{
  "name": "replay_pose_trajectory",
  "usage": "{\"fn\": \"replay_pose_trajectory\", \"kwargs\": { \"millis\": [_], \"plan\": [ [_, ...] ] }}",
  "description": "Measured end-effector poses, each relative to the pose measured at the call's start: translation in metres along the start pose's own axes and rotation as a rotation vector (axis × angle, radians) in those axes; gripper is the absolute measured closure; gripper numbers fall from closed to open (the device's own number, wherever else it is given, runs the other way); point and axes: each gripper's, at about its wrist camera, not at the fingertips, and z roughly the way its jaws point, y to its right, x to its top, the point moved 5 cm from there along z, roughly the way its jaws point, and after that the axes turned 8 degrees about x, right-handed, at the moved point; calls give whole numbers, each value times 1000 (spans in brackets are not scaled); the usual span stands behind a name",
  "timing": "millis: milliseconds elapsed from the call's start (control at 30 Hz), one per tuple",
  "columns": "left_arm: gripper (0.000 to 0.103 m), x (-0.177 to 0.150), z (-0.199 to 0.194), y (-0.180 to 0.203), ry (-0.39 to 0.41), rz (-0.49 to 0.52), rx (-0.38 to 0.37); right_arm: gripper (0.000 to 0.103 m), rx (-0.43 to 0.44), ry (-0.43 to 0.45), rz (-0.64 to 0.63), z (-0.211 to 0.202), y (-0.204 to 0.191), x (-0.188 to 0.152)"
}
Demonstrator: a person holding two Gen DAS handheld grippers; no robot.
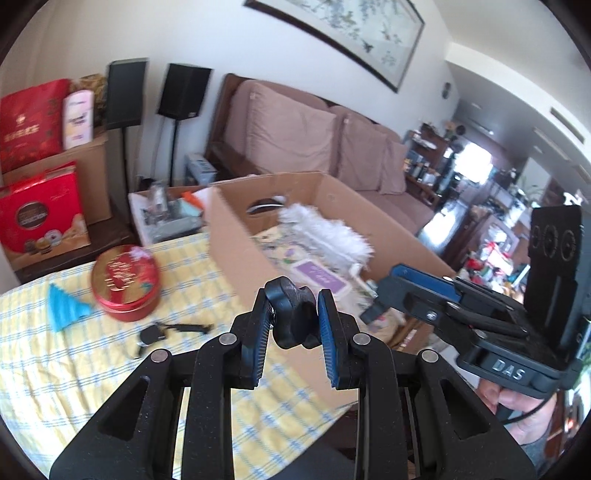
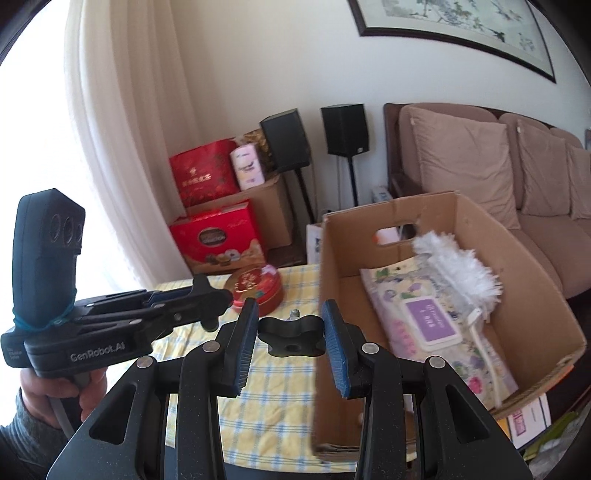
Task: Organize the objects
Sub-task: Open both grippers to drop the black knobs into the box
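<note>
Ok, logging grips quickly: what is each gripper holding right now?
Left gripper: shut on a black knob.
Right gripper: shut on a black star knob.

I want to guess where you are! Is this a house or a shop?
Most likely a living room in a house. There is a sofa with soft cushions, a framed painting on the wall above it, and a table with a checked cloth holding a cardboard box.

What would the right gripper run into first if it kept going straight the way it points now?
Probably the near left wall of the cardboard box, just ahead of the right gripper and the black knob it holds; depth is uncertain, so it might clear the rim.
</note>
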Motion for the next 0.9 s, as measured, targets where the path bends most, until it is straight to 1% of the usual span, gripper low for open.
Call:
{"fn": "replay_pose_trajectory", "kwargs": {
  "millis": [200,300,400,700,767,833,867,900],
  "plan": [
    [80,0,16,41,-23,50,-51,67,-48,11,49,-20,31,-3],
    [80,-4,26,59,-41,76,-74,67,-50,6,78,-25,45,-6],
    [79,-9,36,74,-61,100,-80,67,-46,-2,111,-26,58,-11],
    [79,-24,59,84,-118,118,-67,67,-50,-19,165,-23,77,-26],
    [77,-24,60,81,-123,102,-60,67,-45,-24,173,-20,79,-28],
    [67,-23,61,78,-128,85,-61,67,-38,-27,185,-18,80,-30],
    [64,-23,60,75,-125,77,-63,67,-33,-30,191,-16,80,-31],
    [57,-21,59,73,-121,71,-63,67,-26,-35,196,-14,80,-33]
  ]
}}
